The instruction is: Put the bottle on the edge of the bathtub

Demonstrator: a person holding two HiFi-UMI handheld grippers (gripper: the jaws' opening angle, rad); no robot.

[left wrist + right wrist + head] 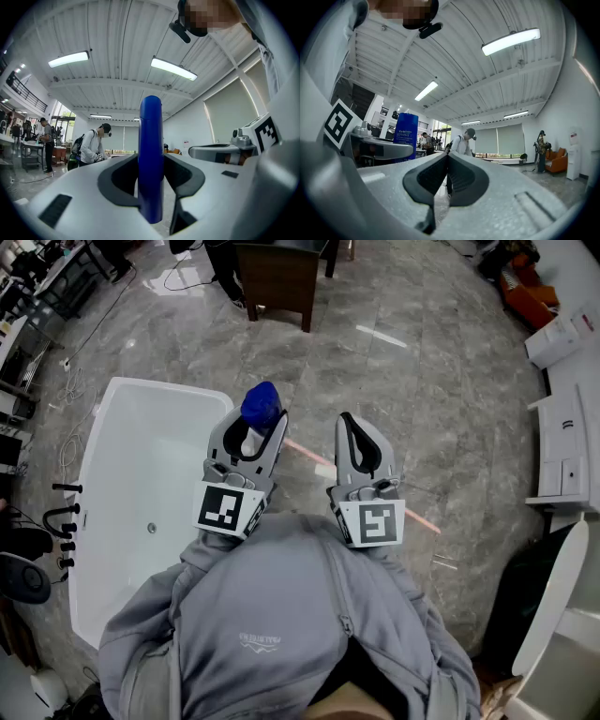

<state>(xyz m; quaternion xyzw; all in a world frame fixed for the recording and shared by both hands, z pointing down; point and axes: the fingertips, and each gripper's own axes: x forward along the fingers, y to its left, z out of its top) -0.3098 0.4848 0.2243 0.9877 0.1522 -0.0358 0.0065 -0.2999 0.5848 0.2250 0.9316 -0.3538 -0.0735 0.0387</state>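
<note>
My left gripper (253, 432) is shut on a blue bottle (261, 407) and holds it in the air beside the near right corner of the white bathtub (164, 390). Both grippers point upward. In the left gripper view the blue bottle (151, 159) stands pinched between the two dark pads, with the left gripper (151, 180) closed round it. My right gripper (361, 442) hovers over the stone floor to the right, shut with nothing in it. Its pads meet in the right gripper view at the right gripper (446, 173), where the bottle (406, 128) shows at the left.
Black tap fittings (66, 517) sit on the tub's left rim. A dark wooden cabinet (279, 277) stands further off, and white furniture (567, 442) lines the right side. Two people (96, 145) stand in the room's background. A pink strip (309, 454) lies on the floor.
</note>
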